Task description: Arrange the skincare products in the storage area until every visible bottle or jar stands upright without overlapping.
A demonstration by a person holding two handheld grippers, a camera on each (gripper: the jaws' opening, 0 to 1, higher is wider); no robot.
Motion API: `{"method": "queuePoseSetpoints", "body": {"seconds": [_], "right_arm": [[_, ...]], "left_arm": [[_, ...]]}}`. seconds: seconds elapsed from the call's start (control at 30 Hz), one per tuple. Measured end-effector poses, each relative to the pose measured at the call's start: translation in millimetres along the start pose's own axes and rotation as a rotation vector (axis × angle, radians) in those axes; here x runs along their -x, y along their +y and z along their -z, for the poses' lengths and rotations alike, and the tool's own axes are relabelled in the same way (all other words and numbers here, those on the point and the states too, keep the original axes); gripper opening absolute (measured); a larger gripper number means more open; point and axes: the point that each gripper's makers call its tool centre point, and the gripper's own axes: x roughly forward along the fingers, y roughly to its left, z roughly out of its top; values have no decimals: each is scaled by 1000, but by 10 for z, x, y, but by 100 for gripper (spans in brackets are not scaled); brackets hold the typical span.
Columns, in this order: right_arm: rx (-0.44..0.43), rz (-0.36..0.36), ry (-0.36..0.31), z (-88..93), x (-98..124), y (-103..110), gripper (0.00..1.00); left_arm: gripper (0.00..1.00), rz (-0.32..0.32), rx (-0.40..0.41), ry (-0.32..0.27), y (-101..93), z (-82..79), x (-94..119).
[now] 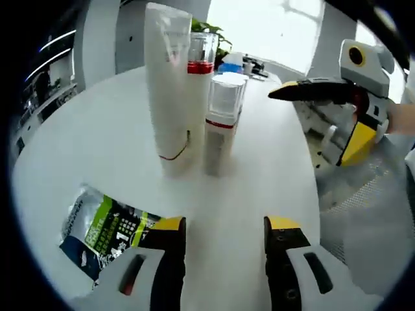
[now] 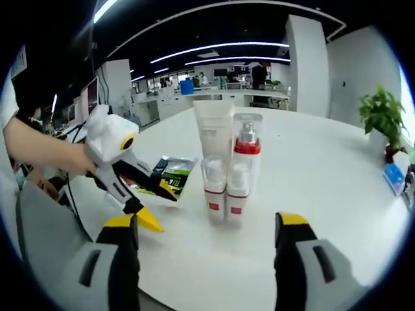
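On the round white tabletop [image 2: 337, 194] a cluster of skincare products is seen standing upright; a tall white tube [image 2: 214, 133] stands on its cap at the back, with a clear-capped pump bottle [image 2: 247, 152] bearing a red collar just beside it; in front of these, two small clear-capped bottles with red bands [image 2: 225, 189] stand side by side, touching or nearly so. In the left gripper view the white tube [image 1: 167, 91] is nearest, with the red-collared bottle [image 1: 201, 61] behind it and a small bottle [image 1: 222, 123] just beside it. A green and black sachet [image 2: 170, 175] lies flat on the tabletop, apart from the cluster. The left tool [image 1: 224, 227] is held released, its yellow-tipped jaws spread with nothing between them, the sachet [image 1: 107, 230] lying beside its left jaw; the right tool [image 2: 206, 223] is likewise released and empty, its jaws wide apart, pointed at the cluster. A potted plant [image 2: 382, 116] stands at the far tabletop edge.
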Motion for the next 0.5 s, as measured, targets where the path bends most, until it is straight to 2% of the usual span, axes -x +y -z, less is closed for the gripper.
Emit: {"method": "queuePoseSetpoints", "body": {"seconds": [0.17, 0.27, 0.5], "right_arm": [[3, -9, 2, -3, 2, 30, 88], [2, -10, -2, -18, 11, 36, 88], [-5, -8, -12, -59, 55, 51, 88]], "left_arm": [[61, -36, 79, -4, 10, 144, 144], [62, -49, 128, -31, 8, 178, 247], [64, -93, 189, -50, 25, 320, 494]]}}
